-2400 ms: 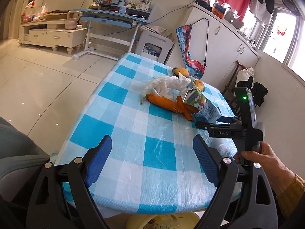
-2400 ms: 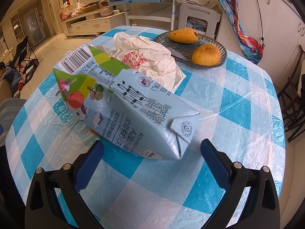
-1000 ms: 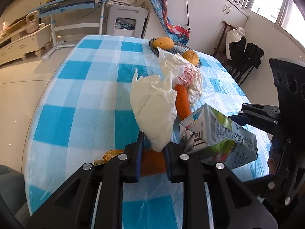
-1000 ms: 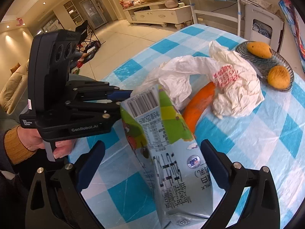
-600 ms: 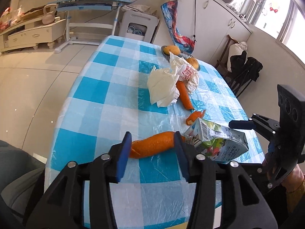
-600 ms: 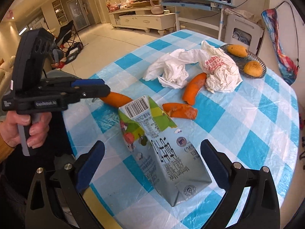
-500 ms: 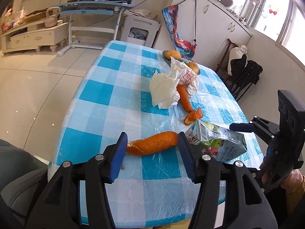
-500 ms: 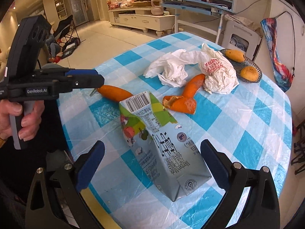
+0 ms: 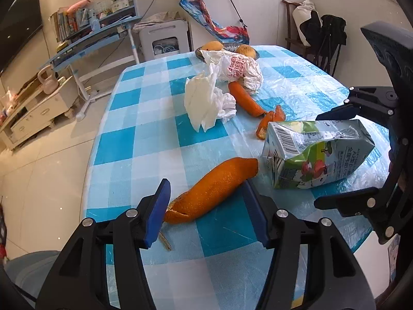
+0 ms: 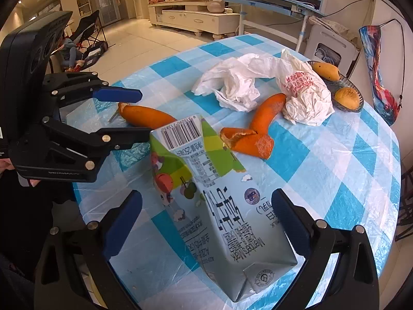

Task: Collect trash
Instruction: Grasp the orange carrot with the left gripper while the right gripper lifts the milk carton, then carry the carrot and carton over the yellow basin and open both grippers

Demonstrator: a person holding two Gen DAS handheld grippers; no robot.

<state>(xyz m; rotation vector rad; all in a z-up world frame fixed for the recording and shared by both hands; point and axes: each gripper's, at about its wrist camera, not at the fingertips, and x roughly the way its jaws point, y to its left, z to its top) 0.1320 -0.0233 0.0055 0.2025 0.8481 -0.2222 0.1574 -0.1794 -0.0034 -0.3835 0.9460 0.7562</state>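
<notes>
A long orange peel (image 9: 214,183) lies on the checked tablecloth (image 9: 144,139) near its front edge, between the open jaws of my left gripper (image 9: 206,206); it also shows in the right wrist view (image 10: 147,116). A crumpled milk carton (image 10: 219,196) lies between the open jaws of my right gripper (image 10: 206,217); it also shows in the left wrist view (image 9: 315,152). Further back lie two more orange peels (image 10: 258,129), white tissue (image 10: 237,82) and a crumpled white bag with red print (image 10: 304,95).
A dark plate (image 10: 358,106) with two yellow fruits stands at the table's far edge. Beyond the table are a blue desk (image 9: 98,38), a white appliance (image 9: 165,41), white cupboards and a chair with dark bags (image 9: 322,31).
My left gripper pulled one orange peel toward the table's front edge, then opened; the peel now lies between its jaws. My right gripper has stayed open around the carton.
</notes>
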